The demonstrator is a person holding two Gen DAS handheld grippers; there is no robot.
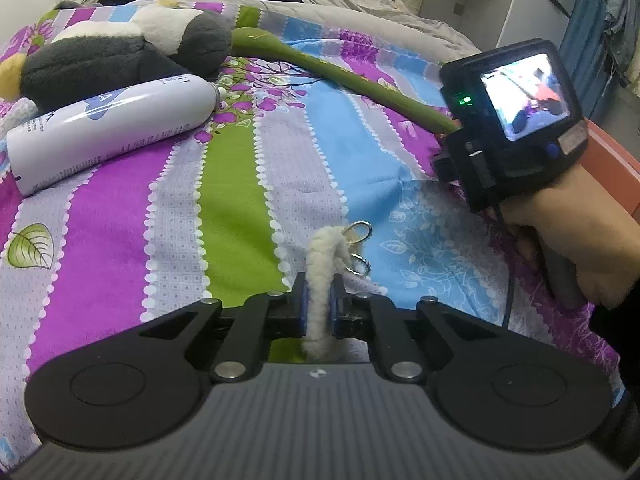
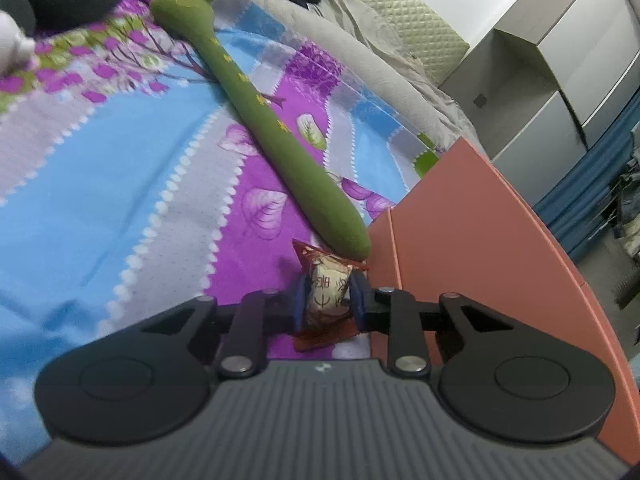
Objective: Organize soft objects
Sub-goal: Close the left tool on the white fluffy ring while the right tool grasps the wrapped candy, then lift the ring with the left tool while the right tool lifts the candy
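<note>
Woolly cream fleece strip with key rings (image 1: 322,276) — clamped between the left gripper (image 1: 318,304) fingers, raised over the striped bedspread (image 1: 224,208), apparently for sorting. Red-edged sachet (image 2: 328,292) — pinched in the right gripper (image 2: 326,304), beside the salmon box (image 2: 480,248), likely its destination. Green plush stick (image 2: 280,148), plush penguin (image 1: 120,52), white bottle (image 1: 108,128) lie unsorted on the bed.

soft even light, fisheye-warped edges

Chinese characters on small pouch (image 2: 329,292), gold characters along green stick (image 2: 260,100); none legible
</note>
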